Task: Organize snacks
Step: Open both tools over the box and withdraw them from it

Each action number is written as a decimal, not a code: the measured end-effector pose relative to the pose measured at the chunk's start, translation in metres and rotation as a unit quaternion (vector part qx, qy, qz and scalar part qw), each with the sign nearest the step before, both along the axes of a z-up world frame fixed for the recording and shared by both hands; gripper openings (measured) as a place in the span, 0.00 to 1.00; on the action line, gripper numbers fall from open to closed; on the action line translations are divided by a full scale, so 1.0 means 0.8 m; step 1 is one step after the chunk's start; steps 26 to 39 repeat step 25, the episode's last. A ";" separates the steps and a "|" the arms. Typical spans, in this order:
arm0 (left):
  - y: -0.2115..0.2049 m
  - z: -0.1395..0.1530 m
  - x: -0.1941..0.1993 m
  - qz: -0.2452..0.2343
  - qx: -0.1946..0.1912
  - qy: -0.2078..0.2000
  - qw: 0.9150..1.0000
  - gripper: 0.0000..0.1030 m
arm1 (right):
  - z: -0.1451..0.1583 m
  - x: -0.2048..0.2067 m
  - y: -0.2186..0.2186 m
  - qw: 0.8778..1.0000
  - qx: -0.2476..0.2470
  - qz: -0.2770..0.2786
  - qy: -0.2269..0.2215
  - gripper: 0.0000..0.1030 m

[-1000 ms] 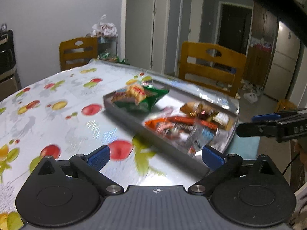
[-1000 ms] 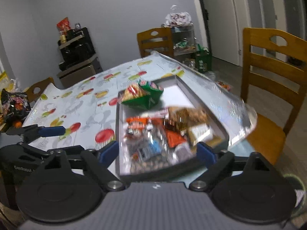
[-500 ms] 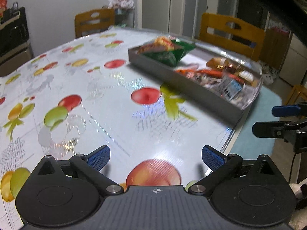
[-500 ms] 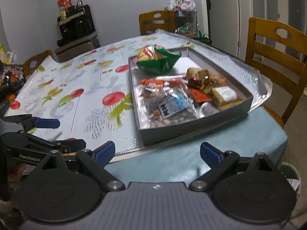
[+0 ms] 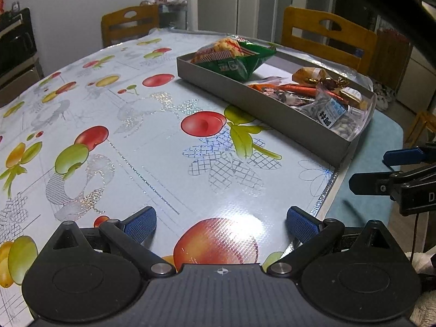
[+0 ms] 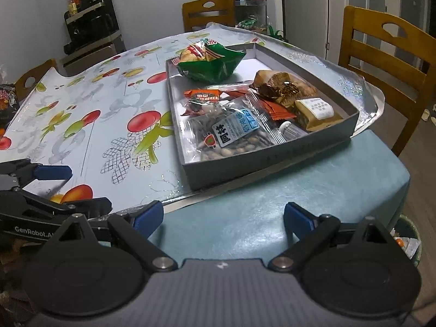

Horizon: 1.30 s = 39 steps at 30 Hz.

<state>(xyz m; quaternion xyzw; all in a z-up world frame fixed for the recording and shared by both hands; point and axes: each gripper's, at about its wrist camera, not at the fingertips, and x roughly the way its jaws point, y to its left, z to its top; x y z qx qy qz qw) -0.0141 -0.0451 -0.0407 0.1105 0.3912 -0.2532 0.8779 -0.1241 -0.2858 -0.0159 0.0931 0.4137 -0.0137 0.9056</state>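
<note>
On the worktop (image 6: 299, 204), toward its right-hand near corner, sits the grey tray (image 6: 269, 160) with every snack I can see already inside it. Green chip bag (image 6: 212, 62) fills the far end; clear nut packet (image 6: 234, 133), orange wrappers (image 6: 204, 95), gold-wrapped sweets (image 6: 280, 87) and a small tan box (image 6: 316, 111) crowd the near end, overlapping one another. My guess is they were dropped in loosely, so sorting inside the tray is what remains. I hold both grippers low and off the near edge, well apart from the tray, probably to keep it fully in sight before choosing a piece. Left gripper (image 5: 220, 220) has its blue pads spread wide with nothing between them, hovering over the fruit-print cloth (image 5: 122, 125). Right gripper (image 6: 223, 215) is likewise spread and empty, above the bare teal corner of the worktop. Right wrist view looks down into the tray and shows packet labels and layering; left wrist view sees it side-on, mostly the long wall (image 5: 261, 114) with contents peeking over. Left view alone shows how much open cloth lies beside the tray, room for laying items out. Each view catches the other gripper at its margin.
</note>
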 end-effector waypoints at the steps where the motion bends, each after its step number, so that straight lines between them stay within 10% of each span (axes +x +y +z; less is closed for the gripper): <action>1: 0.000 0.000 0.000 0.000 0.000 0.001 1.000 1.00 | 0.000 0.000 0.000 1.000 0.001 0.000 0.000 0.94; 39: 0.003 0.001 0.004 -0.001 -0.005 -0.005 1.000 1.00 | -0.001 0.006 0.001 1.000 0.000 0.002 0.001 0.95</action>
